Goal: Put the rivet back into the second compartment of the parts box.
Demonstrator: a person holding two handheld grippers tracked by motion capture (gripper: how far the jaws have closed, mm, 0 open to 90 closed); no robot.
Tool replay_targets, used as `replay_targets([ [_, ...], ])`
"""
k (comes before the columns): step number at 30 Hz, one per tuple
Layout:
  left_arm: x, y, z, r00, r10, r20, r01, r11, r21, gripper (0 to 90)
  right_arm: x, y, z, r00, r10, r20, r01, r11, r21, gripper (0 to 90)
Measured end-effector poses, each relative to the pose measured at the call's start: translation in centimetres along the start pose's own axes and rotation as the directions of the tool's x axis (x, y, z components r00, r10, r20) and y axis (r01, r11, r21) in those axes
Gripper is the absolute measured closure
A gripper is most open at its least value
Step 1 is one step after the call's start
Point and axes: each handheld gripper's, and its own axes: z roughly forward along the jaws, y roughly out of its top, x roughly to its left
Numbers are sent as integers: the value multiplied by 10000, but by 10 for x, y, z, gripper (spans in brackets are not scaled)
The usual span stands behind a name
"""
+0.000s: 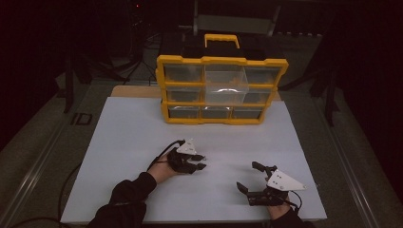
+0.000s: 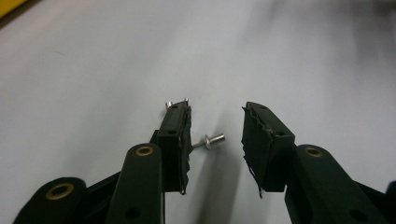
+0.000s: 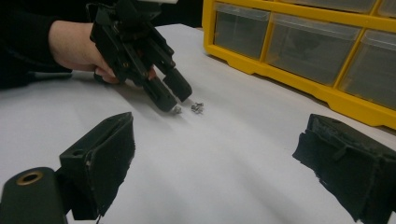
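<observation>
Lying flat on the white table [image 1: 142, 142], rivet [image 2: 211, 140] sits between your left claw [image 2: 215, 140] pads, jaws apart, head pointing right. Right claw [image 3: 212, 172] wide apart, near right.

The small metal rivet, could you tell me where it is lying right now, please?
In the left gripper view, the rivet lies on the white table between the open left claw jaws, nearer its left jaw.

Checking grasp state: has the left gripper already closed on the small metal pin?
No. In the left gripper view the left gripper stands open, and the pin lies on the white table between its jaws, ungripped.
</observation>
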Motion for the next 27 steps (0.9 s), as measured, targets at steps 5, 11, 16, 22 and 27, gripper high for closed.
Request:
replay_targets([
  [5,0,2,3,9997,262,-20,-262,9995,202,613,0,0,0,10000,16,-3,-16,10000,25,96],
  [11,2,3,5,9994,302,164,-305,9993,224,658,-1,-1,1,10000,54,-10,-54,10000,76,96],
  [16,3,3,6,9992,260,313,-267,9994,214,781,-1,-1,1,9999,124,-19,-124,9999,77,96],
  [22,4,3,4,9991,69,416,-78,9998,200,860,-2,-1,0,9999,129,2,-129,9999,51,96],
  [27,5,3,-7,9977,-139,657,133,9999,105,860,-2,-1,-1,9999,147,31,-147,9999,11,96],
])
